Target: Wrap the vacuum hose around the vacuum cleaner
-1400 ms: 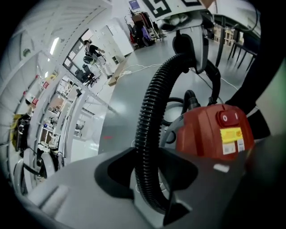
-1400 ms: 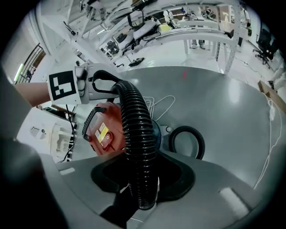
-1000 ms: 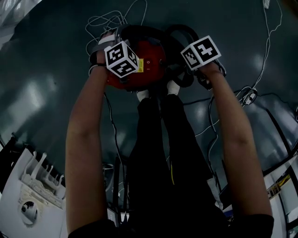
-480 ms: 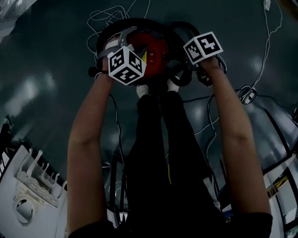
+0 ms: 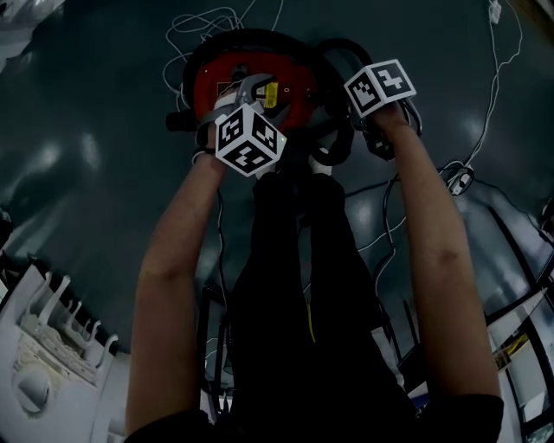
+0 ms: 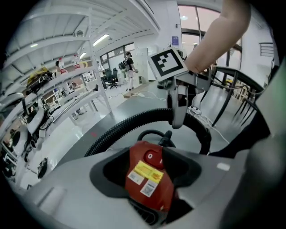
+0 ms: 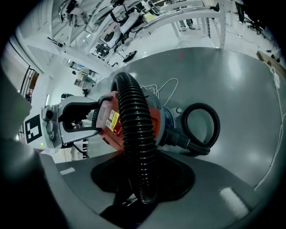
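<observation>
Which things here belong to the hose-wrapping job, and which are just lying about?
Job: vacuum; hose.
Lying about: white cables on the floor; white rack at lower left of the head view.

Glossy grey floor (image 5: 86, 130), white shelving (image 6: 67, 85)

The person wears a black top whose short sleeves (image 5: 472, 420) leave both forearms bare. The legs are in plain black trousers (image 5: 294, 285), and the footwear (image 5: 322, 161) shows white at the toes. By the left hand (image 5: 210, 137) is the left cube (image 5: 251, 141), white, each face printed with a black square marker. The right cube (image 5: 381, 86), of the same make, is by the right hand (image 5: 391, 121).
</observation>
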Available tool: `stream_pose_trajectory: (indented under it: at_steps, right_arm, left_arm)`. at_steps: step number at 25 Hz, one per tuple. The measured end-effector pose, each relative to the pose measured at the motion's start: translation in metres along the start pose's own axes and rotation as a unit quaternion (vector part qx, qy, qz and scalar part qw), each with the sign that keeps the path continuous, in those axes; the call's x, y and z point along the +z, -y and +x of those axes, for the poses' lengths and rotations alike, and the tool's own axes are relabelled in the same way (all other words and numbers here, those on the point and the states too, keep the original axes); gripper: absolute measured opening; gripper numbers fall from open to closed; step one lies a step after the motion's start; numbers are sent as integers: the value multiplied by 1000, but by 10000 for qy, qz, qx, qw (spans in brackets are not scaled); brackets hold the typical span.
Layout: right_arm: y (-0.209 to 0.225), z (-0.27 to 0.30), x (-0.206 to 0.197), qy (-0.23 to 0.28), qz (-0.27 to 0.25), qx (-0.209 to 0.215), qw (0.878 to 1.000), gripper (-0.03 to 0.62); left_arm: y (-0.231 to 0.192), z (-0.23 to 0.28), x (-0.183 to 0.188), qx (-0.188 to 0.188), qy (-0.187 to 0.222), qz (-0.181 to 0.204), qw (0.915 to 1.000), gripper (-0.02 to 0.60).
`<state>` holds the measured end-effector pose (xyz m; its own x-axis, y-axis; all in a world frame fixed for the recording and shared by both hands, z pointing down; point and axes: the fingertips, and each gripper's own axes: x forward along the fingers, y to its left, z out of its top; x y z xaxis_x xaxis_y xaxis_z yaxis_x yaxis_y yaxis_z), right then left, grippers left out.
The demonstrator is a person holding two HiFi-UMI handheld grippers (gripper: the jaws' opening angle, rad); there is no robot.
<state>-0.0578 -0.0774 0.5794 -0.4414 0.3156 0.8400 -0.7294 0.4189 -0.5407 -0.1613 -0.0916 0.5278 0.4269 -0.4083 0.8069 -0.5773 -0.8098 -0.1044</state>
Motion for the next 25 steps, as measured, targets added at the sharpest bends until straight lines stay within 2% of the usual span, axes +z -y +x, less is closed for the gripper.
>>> stream_pose_trajectory:
  at_steps: [5, 15, 25]
  right_arm:
    - [-6, 8, -6, -327, -19, 228, 9992, 169]
    - [-23, 17, -16, -627, -72, 708, 9955, 167]
    - [-34, 29, -24, -513, -66, 518, 9973, 167]
  left_arm:
    - [17, -5, -11, 8, -1, -583, 9983, 230]
    - [79, -1, -27, -83, -8, -1271, 9919, 236]
    - [128, 9, -29, -542, 97, -2007, 9781, 247]
